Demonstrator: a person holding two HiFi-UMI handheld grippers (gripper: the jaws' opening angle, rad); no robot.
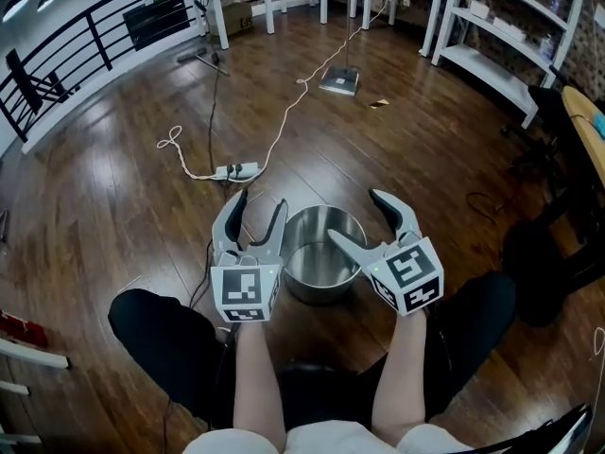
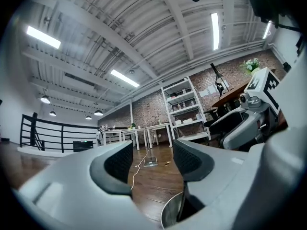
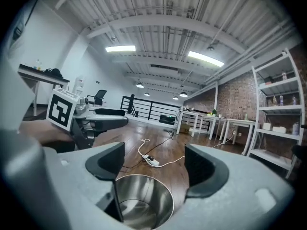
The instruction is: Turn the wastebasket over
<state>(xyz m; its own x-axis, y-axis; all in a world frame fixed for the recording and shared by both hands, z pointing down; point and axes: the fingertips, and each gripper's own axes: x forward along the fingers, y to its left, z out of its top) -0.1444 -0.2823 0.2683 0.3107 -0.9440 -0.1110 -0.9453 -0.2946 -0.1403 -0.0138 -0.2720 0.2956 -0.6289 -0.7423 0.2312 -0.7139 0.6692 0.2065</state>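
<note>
The wastebasket (image 1: 323,253) is a shiny metal bucket standing upright on the wooden floor, mouth up and empty. My left gripper (image 1: 259,201) hovers just left of its rim, jaws open with nothing between them. My right gripper (image 1: 354,216) is open too, one finger over the basket's mouth and the other beyond its right rim, no pad pressing on metal. In the left gripper view the basket's rim (image 2: 171,215) shows under the open left gripper (image 2: 152,159). The right gripper view looks past the open right gripper (image 3: 154,164) down into the wastebasket (image 3: 144,202).
A power strip with a white cable (image 1: 236,170) lies on the floor behind the basket, and a flat white device (image 1: 339,81) farther back. White shelves (image 1: 501,64) stand at right, a black railing (image 1: 85,50) at left. The person's knees (image 1: 161,334) flank the basket.
</note>
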